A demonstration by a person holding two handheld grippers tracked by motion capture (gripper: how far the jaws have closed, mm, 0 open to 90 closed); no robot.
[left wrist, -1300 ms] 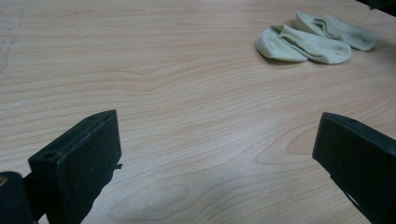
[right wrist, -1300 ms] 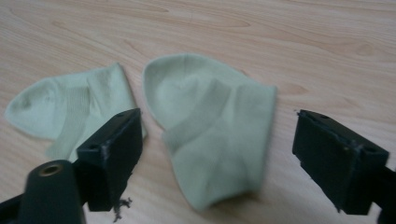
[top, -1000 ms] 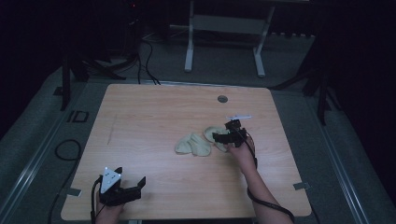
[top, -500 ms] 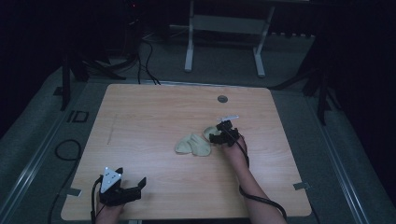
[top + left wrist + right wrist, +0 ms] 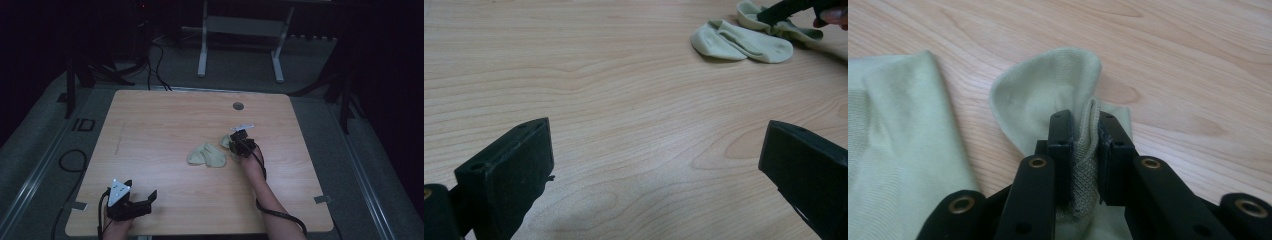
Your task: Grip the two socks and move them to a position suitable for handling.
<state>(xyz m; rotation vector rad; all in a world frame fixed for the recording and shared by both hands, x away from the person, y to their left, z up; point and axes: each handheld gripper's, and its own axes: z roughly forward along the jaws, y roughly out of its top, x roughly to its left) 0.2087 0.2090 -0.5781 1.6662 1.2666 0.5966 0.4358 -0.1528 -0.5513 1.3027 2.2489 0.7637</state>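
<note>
Near edge, left corner: the left gripper [image 5: 131,204] is being held low over the table [image 5: 165,125], well apart from the work. Its jaws are standing wide apart with nothing between them; bare wood is being seen between them in its own view.

Mid-table, right of centre: two pale green socks are being worked. One sock [image 5: 1068,95] is being pinched by the right gripper [image 5: 1083,150], jaws closed down onto a bunched fold of ribbed knit, likely the cuff. The rest of that sock is being left partly on the wood, its rounded end curling up beyond the jaws. The second sock [image 5: 206,155] is lying flat just beside it, to the left in the high view, apparently touching or overlapping the held one; which cannot be told.

Step in hand, as judged: the pinched sock is being picked up or dragged clear of its mate. To be done well, the grip should be kept deep on the fold, and the lift made slowly, so the knit is not being slipped out and the flat sock is not being carried along.

Room: open wood is lying on all sides of the socks, widest to the left and toward the near edge. The right edge is the closest. Far side: a small round grommet [image 5: 238,106] is being seen near the far edge, clear of the work.
</note>
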